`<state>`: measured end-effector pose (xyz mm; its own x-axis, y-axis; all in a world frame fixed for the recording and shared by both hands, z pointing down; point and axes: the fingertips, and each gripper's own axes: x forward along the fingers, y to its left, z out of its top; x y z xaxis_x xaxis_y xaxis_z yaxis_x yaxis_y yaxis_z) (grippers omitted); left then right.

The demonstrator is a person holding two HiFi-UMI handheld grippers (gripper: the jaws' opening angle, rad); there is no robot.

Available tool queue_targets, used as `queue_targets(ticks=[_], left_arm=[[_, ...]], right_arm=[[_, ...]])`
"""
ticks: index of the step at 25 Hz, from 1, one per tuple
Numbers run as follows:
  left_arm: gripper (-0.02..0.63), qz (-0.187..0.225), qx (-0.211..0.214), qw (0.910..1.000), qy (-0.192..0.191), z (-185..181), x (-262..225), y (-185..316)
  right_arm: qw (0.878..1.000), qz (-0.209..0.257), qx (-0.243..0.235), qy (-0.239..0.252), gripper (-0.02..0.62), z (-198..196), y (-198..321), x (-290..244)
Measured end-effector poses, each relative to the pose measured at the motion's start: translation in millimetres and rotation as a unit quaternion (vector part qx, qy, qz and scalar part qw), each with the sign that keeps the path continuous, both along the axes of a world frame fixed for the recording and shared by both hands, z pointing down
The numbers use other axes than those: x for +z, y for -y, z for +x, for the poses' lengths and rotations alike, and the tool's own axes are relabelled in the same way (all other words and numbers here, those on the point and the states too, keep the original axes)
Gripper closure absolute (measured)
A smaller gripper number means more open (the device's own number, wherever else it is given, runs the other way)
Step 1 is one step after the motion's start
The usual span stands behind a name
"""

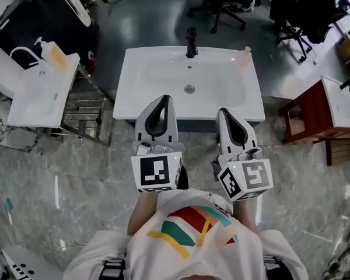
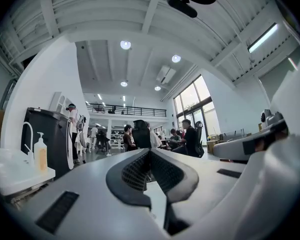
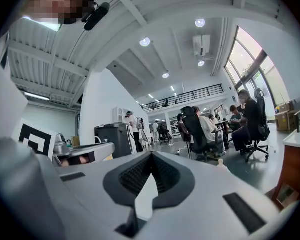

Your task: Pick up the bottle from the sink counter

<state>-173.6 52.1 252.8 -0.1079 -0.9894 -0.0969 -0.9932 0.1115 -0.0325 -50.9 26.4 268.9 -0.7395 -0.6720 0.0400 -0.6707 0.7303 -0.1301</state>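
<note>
While the left tool [image 1: 165, 99] and right tool [image 1: 224, 112] are held side by side out from the person's chest, both point roughly level at the sink [image 1: 163, 63]. Jaws on each pressed together, nothing between. The bottle [image 1: 244, 55] stands upright on the worktop's far right corner, right of the tap [image 1: 191, 42], well apart from both tools.

Open across the desk [image 1: 131, 95] from front edge to back right corner; faucet [image 1: 191, 42] upright at mid back edge.
</note>
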Motion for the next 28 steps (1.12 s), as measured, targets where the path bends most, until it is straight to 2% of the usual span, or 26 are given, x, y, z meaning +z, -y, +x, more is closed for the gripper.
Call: queue_targets(ticks=[3,8,12,15,19,28], left_arm=[[0.588,-0.005,0.001,1.0,-0.005,-34.6,-5.9,34.3],[0.588,0.032,-0.013,0.9994,-0.002,-78.3,-26.2,80.2],[0.588,0.018,0.008,0.9998,-0.001,-99.7,-20.2,114.4],[0.588,0.009,0.017,0.9998,0.009,-106.2,-15.6,133.5],[0.588,0.003,0.02,0.9998,-0.004,-110.5,-10.2,146.8],[0.588,-0.01,0.013,0.9998,-0.007,-111.1,-6.3,166.2]], right_arm=[[1.0,0.001,0.002,-0.012,0.584,-32.9,35.3,-6.3],[0.999,0.017,0.02,-0.022,0.584,-72.4,88.8,-16.8],[0.998,0.019,0.044,-0.031,0.584,-90.9,120.4,-15.6],[0.998,0.015,0.058,-0.035,0.584,-94.9,137.8,-12.0],[0.997,0.015,0.068,-0.04,0.584,-96.7,148.6,-9.0],[0.997,0.026,0.063,-0.04,0.583,-103.3,173.5,-11.3]])
